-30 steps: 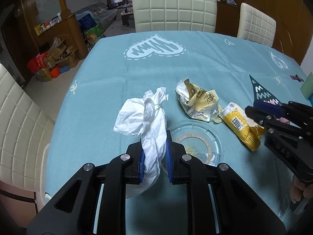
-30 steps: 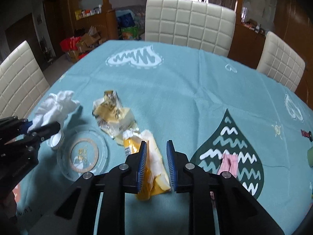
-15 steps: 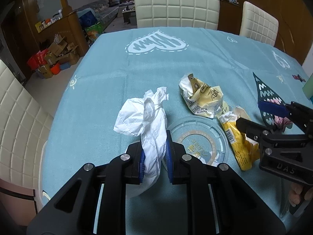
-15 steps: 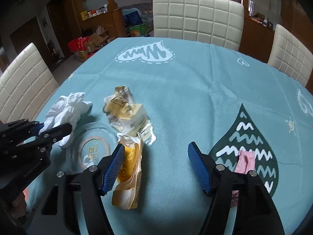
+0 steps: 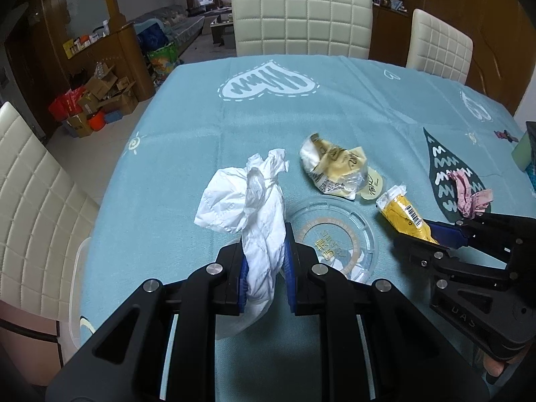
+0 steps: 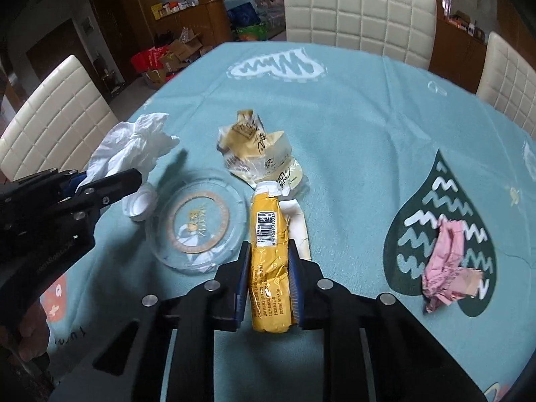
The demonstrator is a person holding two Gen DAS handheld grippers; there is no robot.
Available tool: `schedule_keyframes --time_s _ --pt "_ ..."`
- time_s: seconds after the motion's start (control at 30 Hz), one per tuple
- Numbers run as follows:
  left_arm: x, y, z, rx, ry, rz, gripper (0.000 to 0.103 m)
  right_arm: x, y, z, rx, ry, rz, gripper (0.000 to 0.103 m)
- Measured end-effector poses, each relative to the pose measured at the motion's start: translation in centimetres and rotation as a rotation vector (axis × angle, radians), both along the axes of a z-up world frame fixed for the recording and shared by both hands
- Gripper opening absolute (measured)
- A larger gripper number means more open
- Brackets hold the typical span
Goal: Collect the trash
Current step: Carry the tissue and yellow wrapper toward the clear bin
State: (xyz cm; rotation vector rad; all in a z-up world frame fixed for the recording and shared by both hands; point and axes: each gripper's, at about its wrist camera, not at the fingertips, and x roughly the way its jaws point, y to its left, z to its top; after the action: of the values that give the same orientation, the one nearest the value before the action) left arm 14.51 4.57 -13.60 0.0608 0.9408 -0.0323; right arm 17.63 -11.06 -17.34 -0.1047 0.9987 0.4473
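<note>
Blue tabletop (image 6: 368, 127): right tool (image 6: 269, 278), gaping a half-second ago, is closing onto yellow foil wrapper (image 6: 268, 254); left tool (image 5: 264, 264) stays clamped on crumpled white tissue (image 5: 248, 197). Two pieces secured.

so on the table (image 6: 368, 127) the clear lid (image 6: 197, 221) sits near the front edge, tissue wad (image 5: 254, 207) just to its left, crumpled wrapper (image 6: 261, 154) right behind it, and the snack packet (image 6: 269, 258) along its right side, touching the wrapper's near end. Paper scrap (image 6: 447, 261) lies well off to the right, chairs (image 6: 358, 13) round the far side
</note>
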Motion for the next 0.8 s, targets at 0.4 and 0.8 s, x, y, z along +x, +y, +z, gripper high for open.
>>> schedule_keyframes --time_s 0.4,0.8 --pt "-5.5 2.8 2.9 0.003 -0.069 0.048 0.019 -4.4 4.2 3.7 -0.008 -0.057 0.102 0.021" --pt "-12.0 10.3 3.8 0.018 -0.086 0.241 0.019 -8.0 13.1 5.2 -0.002 -0.085 0.294 0.021"
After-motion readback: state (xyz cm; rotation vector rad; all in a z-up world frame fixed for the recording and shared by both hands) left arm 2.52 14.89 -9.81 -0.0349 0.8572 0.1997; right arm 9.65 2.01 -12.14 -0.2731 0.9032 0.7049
